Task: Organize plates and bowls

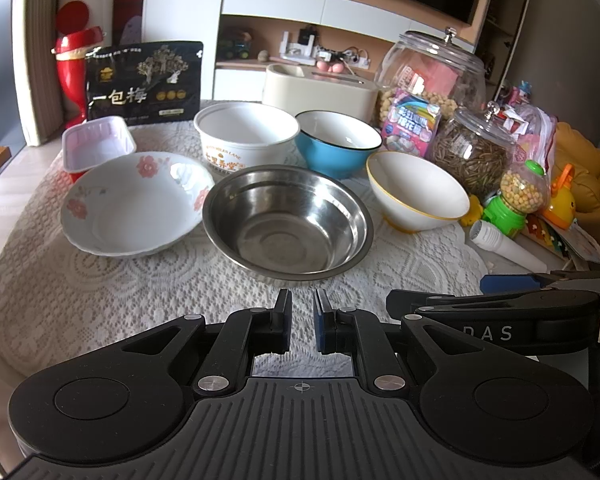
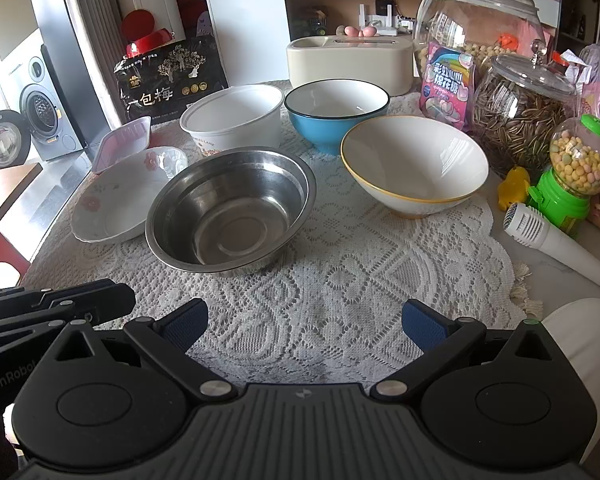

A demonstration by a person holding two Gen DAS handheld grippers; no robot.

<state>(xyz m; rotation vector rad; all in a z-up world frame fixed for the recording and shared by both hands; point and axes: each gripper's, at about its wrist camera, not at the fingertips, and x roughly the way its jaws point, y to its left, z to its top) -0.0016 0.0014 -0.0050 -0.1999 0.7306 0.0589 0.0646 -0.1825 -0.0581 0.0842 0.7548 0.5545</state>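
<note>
Nothing stacked yet: my left claw (image 1: 302, 314) is closed and empty, my right claw (image 2: 305, 322) wide and empty, near the tabletop's (image 2: 340, 248) front edge. Next, grip the steel bowl (image 2: 230, 210).

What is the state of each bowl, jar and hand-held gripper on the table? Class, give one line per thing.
Steel bowl: upright, empty.
Floral bowl: upright, empty.
Paper bowl: upright, empty.
Blue bowl: upright, empty.
Yellow-rimmed bowl: upright, empty.
Seed jar: lid on.
Left hand-held gripper: shut, empty.
Right hand-held gripper: open, empty.
</note>
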